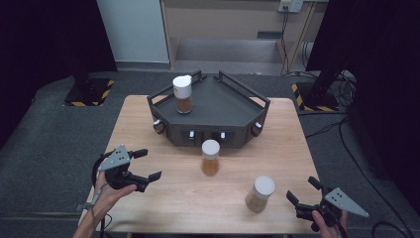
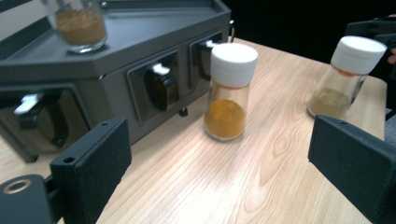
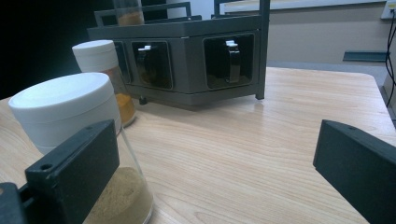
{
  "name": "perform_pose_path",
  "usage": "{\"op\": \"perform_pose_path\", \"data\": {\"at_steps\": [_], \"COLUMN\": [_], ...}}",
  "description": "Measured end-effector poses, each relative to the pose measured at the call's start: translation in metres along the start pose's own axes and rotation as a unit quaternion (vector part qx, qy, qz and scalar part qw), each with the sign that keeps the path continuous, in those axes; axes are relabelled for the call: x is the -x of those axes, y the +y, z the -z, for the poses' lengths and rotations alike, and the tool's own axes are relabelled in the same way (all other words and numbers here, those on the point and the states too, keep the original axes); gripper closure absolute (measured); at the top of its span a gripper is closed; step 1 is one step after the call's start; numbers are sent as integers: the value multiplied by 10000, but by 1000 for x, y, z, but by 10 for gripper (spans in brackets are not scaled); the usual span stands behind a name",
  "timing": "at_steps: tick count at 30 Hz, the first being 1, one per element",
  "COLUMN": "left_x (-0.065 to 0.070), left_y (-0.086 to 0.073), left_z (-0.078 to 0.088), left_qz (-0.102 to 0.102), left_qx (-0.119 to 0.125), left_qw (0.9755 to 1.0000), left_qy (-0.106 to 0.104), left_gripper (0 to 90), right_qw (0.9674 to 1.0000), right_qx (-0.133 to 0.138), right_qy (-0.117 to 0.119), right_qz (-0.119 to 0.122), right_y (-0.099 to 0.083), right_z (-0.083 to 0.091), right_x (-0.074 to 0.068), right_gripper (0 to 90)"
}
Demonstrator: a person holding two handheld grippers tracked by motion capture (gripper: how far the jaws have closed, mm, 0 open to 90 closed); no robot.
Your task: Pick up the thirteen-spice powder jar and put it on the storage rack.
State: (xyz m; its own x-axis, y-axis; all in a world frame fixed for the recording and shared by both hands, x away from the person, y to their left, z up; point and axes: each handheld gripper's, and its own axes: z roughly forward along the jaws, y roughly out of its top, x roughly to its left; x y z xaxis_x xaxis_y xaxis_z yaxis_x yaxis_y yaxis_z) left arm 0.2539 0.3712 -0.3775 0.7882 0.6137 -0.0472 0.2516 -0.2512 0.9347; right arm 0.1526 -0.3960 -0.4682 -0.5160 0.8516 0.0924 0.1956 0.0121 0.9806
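Looked light, rigid and slick: glass spice jar with orange powder, upright on bench. Best taken round the glass body below the white cap. Left hand-held gripper and right hand-held gripper both gaped, empty.

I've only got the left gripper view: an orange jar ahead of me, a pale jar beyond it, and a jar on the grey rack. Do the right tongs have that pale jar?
Observer: No. The right tongs are open, and the high view shows a gap between them and the pale jar.
Operator: My view cuts off the top of the rack jar. Is it capped?
Observer: Yes, the rack jar has a white cap.
Operator: How do the two loose jars lie from above?
Observer: The orange jar stands right in front of the rack. The pale jar is nearer the person and further right.
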Motion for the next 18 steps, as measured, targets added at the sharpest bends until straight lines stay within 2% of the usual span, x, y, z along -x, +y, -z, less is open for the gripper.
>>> {"op": "perform_pose_path", "data": {"at_steps": [6,10,18], "left_x": [2,8,13], "left_y": [-17,-27,-47], "left_z": [11,19,31], "left_qz": [173,197,417], "left_qx": [-1,-41,-5], "left_qw": [9998,9992,9978], "left_qy": [141,350,518], "left_gripper": [49,51,51], "right_qw": [10000,10000,10000], "right_qx": [-5,-8,-4], "right_qy": [-10,-5,-19], "right_qz": [-1,3,-4], "right_y": [0,0,0], "right_z": [0,0,0], "right_x": [0,0,0], "right_gripper": [8,8,8]}}
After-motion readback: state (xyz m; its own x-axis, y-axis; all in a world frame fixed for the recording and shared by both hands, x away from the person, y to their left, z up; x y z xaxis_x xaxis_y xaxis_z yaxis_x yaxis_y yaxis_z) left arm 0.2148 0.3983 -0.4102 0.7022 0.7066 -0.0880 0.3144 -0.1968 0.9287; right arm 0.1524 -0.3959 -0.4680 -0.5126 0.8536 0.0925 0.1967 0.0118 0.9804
